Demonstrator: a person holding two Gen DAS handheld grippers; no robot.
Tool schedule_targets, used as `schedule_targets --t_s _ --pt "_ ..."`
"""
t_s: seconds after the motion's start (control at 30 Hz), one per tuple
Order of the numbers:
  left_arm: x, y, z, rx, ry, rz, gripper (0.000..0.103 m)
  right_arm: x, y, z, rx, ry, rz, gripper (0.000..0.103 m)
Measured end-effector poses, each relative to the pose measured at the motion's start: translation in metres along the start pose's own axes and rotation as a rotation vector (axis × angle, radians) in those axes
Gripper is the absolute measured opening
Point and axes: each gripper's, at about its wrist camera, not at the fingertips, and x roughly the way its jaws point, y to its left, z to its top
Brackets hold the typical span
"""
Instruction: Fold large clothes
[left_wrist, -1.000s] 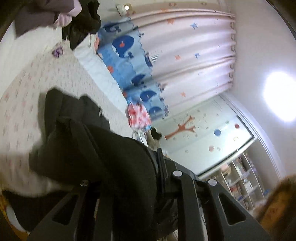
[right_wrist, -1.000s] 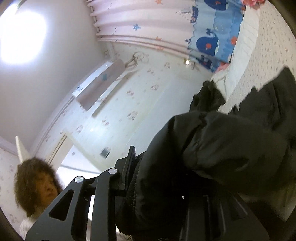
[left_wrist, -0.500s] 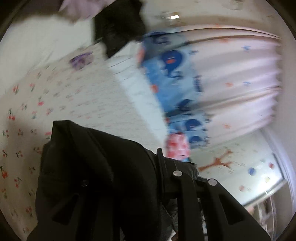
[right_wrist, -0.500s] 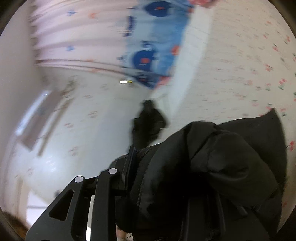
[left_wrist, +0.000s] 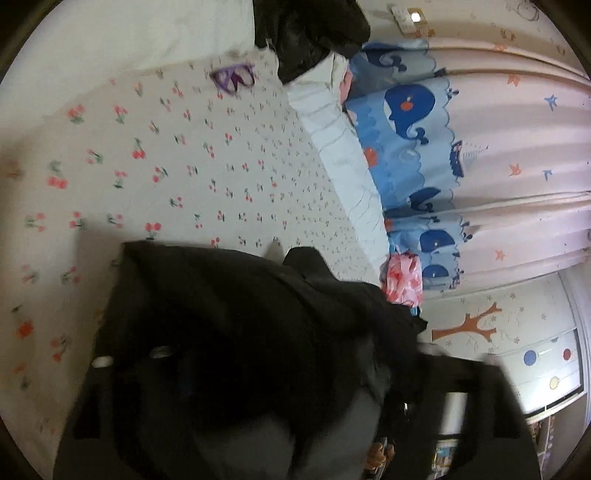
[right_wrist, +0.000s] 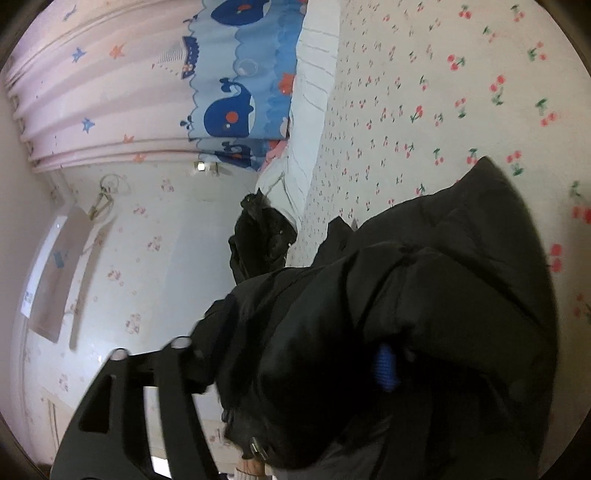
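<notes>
Two grippers over cherry-print bedsheet (left_wrist: 192, 155), jaws on both just been opening. Left gripper (left_wrist: 280, 387) jaws spread wide, black padded jacket (left_wrist: 258, 314) bunched between and over them, no clamp visible. Right gripper (right_wrist: 295, 369) jaws apart too, same jacket (right_wrist: 424, 295) draped over right finger, left finger (right_wrist: 147, 398) bare. Jacket heaped on sheet, near-side end at grippers. Second dark garment (right_wrist: 258, 240) at bed's far end. Whale-print curtain (left_wrist: 424, 122) beyond bed edge. Purple glasses (left_wrist: 232, 75) on sheet, well apart from jacket.
</notes>
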Motion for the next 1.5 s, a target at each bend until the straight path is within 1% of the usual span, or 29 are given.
schedule_targets --t_s 0.03,0.1,0.17,0.27,0.37,0.4,0.47,0.53,0.57,0.63,0.7,0.73,0.77,0.8,0.83,0.87,0.9,0.97,1.03,1.07,1.1,1.17,1.27,1.3,1.37,1.4,1.43,1.47,1.5 --pt "-0.007 -0.003 0.000 -0.002 -0.006 -0.002 0.090 -0.005 0.003 -0.001 0.006 -0.013 -0.004 0.075" --pt "-0.025 -0.011 -0.002 -0.001 -0.015 -0.024 0.091 -0.015 0.012 -0.002 -0.001 -0.041 -0.025 0.087" --pt "-0.044 -0.021 -0.005 0.020 -0.040 -0.054 0.091 -0.028 0.026 -0.006 -0.038 -0.075 -0.060 0.090" --pt "-0.073 -0.045 -0.012 0.101 -0.097 -0.105 0.093 -0.046 0.060 -0.021 -0.196 -0.147 -0.131 0.092" --pt "-0.072 -0.066 -0.020 0.194 -0.105 -0.111 0.095 -0.045 0.094 -0.040 -0.377 -0.184 -0.211 0.094" --pt "-0.061 -0.079 -0.026 0.240 -0.086 -0.100 0.095 -0.035 0.106 -0.046 -0.443 -0.172 -0.250 0.094" --pt "-0.042 -0.094 -0.034 0.302 -0.061 -0.088 0.095 -0.012 0.116 -0.054 -0.506 -0.128 -0.315 0.095" --pt "-0.007 -0.114 -0.045 0.382 -0.022 -0.060 0.095 0.020 0.121 -0.060 -0.568 -0.066 -0.398 0.095" --pt "0.004 -0.117 -0.047 0.398 -0.012 -0.052 0.095 0.033 0.122 -0.061 -0.595 -0.045 -0.434 0.095" --pt "0.042 -0.128 -0.047 0.471 -0.017 0.022 0.095 0.067 0.123 -0.060 -0.686 -0.007 -0.537 0.094" --pt "0.071 -0.125 -0.041 0.503 -0.017 0.088 0.095 0.093 0.118 -0.052 -0.773 -0.013 -0.676 0.094" --pt "0.085 -0.119 -0.036 0.505 -0.005 0.123 0.095 0.102 0.109 -0.048 -0.794 -0.008 -0.741 0.094" --pt "0.103 -0.107 -0.030 0.497 0.008 0.173 0.095 0.112 0.090 -0.042 -0.805 0.002 -0.841 0.094" --pt "0.118 -0.092 -0.025 0.481 0.020 0.213 0.094 0.117 0.073 -0.038 -0.797 0.018 -0.892 0.095" --pt "0.130 -0.073 -0.020 0.458 0.042 0.236 0.094 0.114 0.052 -0.030 -0.753 0.033 -0.860 0.095" --pt "0.133 -0.063 -0.018 0.446 0.048 0.226 0.092 0.107 0.044 -0.026 -0.722 0.010 -0.844 0.095" --pt "0.133 -0.058 -0.018 0.446 0.045 0.220 0.092 0.102 0.040 -0.024 -0.713 -0.004 -0.859 0.095" --pt "0.132 -0.059 -0.020 0.469 0.055 0.238 0.092 0.096 0.035 -0.023 -0.721 0.018 -0.875 0.095" --pt "0.123 -0.071 -0.024 0.491 0.051 0.269 0.092 0.094 0.044 -0.025 -0.733 0.033 -0.920 0.095" --pt "0.113 -0.079 -0.026 0.492 0.037 0.230 0.093 0.091 0.056 -0.027 -0.750 0.013 -0.917 0.095" --pt "0.108 -0.087 -0.027 0.503 0.021 0.201 0.093 0.091 0.074 -0.033 -0.787 -0.019 -0.878 0.095" --pt "0.101 -0.103 -0.029 0.533 -0.012 0.166 0.094 0.105 0.100 -0.038 -0.836 -0.035 -0.855 0.095" --pt "0.112 -0.111 -0.029 0.509 -0.011 0.147 0.095 0.157 0.122 -0.055 -0.934 0.040 -0.845 0.096" --pt "0.121 -0.106 -0.029 0.495 -0.001 0.156 0.095 0.173 0.121 -0.062 -0.972 0.072 -0.860 0.096" --pt "0.137 -0.092 -0.030 0.473 0.018 0.182 0.095 0.210 0.096 -0.074 -1.033 0.159 -0.941 0.096" --pt "0.143 -0.081 -0.029 0.467 0.027 0.185 0.095 0.218 0.080 -0.070 -1.011 0.188 -0.938 0.096" --pt "0.146 -0.073 -0.026 0.462 0.025 0.177 0.095 0.216 0.067 -0.062 -0.931 0.172 -0.896 0.096" --pt "0.148 -0.069 -0.024 0.454 0.022 0.180 0.094 0.214 0.059 -0.054 -0.880 0.163 -0.883 0.096" --pt "0.152 -0.065 -0.022 0.442 0.032 0.187 0.094 0.215 0.053 -0.048 -0.839 0.188 -0.875 0.096"
